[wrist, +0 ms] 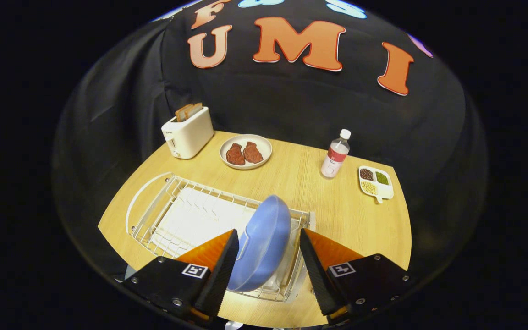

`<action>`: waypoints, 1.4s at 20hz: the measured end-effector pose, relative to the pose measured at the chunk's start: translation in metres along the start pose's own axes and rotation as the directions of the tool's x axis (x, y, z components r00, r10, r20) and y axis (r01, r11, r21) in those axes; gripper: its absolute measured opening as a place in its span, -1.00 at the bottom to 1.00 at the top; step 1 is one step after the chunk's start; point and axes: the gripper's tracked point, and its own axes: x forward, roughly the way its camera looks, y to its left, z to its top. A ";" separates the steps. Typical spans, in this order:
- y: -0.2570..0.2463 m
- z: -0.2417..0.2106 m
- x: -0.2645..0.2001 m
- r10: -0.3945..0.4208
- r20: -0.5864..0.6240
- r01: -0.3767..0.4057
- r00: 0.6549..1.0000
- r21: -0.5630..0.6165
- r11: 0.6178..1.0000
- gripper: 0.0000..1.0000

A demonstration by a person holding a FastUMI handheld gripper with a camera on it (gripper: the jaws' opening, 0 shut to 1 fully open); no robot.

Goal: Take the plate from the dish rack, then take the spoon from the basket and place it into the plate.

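Observation:
A light blue plate (264, 243) stands on edge, leaning slightly, at the near right end of a white wire dish rack (177, 201). My gripper (268, 234) is open and straddles the plate, one finger on each side of it. The left finger (225, 266) lies close against the plate's rim. A gap shows between the plate and the right finger (312, 266). The plate's lower edge sits in the rack between the fingers.
The rack rests on a wooden table (337, 215). Beyond it stand a white toaster (188, 132) with toast, a white dish (245, 151) with two brown meat pieces, a clear bottle (335, 153), and a small divided tray (376, 182) of beans to the right.

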 end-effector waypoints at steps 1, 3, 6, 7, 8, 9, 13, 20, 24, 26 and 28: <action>0.002 -0.003 0.002 0.001 -0.016 -0.001 1.000 0.008 1.000 0.58; 0.004 -0.006 0.010 -0.003 -0.039 0.004 0.999 0.027 1.000 0.47; 0.000 -0.020 0.025 -0.035 -0.110 0.040 0.993 0.049 0.998 0.24; 0.001 -0.024 0.029 -0.039 -0.133 0.049 0.990 0.070 0.996 0.19; 0.004 -0.027 0.033 -0.033 -0.148 0.048 0.988 0.095 0.994 0.02; 0.006 -0.031 0.037 -0.031 -0.166 0.051 0.986 0.120 0.991 -0.06; 0.000 -0.041 0.038 -0.053 -0.234 0.095 0.971 0.173 0.980 -0.21; -0.013 -0.035 0.015 -0.104 -0.240 0.164 0.965 0.246 0.955 -0.40; -0.017 -0.036 0.012 -0.129 -0.246 0.189 0.961 0.242 0.952 -0.40; -0.014 -0.032 0.009 -0.140 -0.247 0.200 0.959 0.236 0.951 -0.40; -0.015 -0.031 0.006 -0.178 -0.238 0.228 0.955 0.205 0.952 -0.40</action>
